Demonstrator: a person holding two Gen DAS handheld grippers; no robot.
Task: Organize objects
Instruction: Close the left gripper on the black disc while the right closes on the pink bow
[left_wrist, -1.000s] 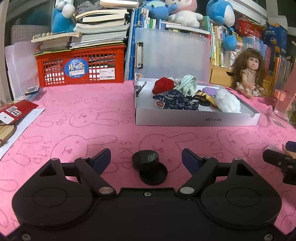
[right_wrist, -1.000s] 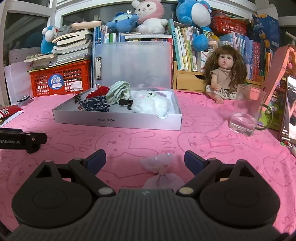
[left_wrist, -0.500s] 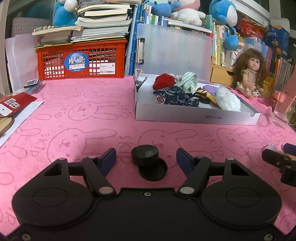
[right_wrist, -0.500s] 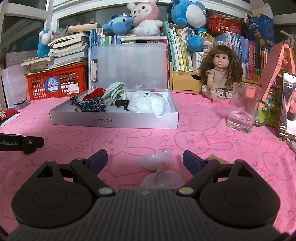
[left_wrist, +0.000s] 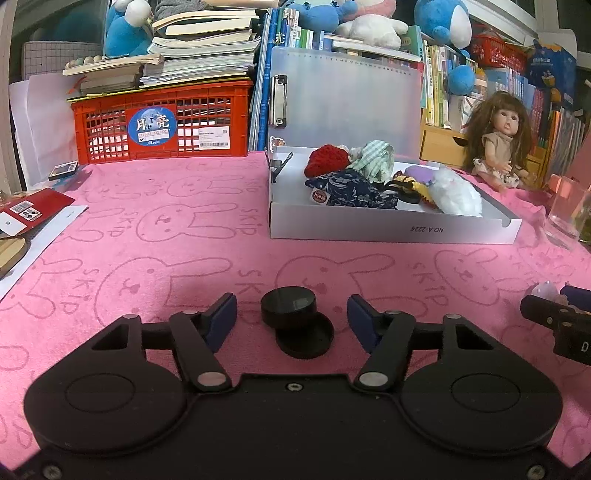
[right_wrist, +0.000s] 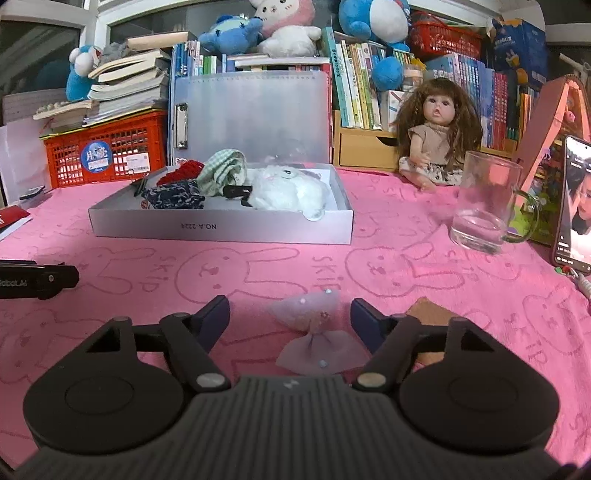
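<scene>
In the left wrist view my left gripper (left_wrist: 291, 314) is open, its blue pads on either side of a small black round case (left_wrist: 291, 308) that lies on its loose lid on the pink bunny cloth. In the right wrist view my right gripper (right_wrist: 290, 317) is open around a pale pink gauze bow (right_wrist: 314, 332) lying flat on the cloth. A white shallow box (left_wrist: 391, 230) holds cloth pouches, a red knit piece and a white plush; it also shows in the right wrist view (right_wrist: 221, 230).
A red crate (left_wrist: 162, 118) with stacked books stands at the back left. A doll (right_wrist: 436, 144), a glass mug (right_wrist: 487, 206) and a phone (right_wrist: 574, 203) are on the right. A clear clipboard (right_wrist: 255, 118) stands behind the box. Papers lie at the left edge.
Both grippers' jaws have narrowed a little around their objects. The left gripper has edged forward toward the black case. The case and the bow have not moved.
</scene>
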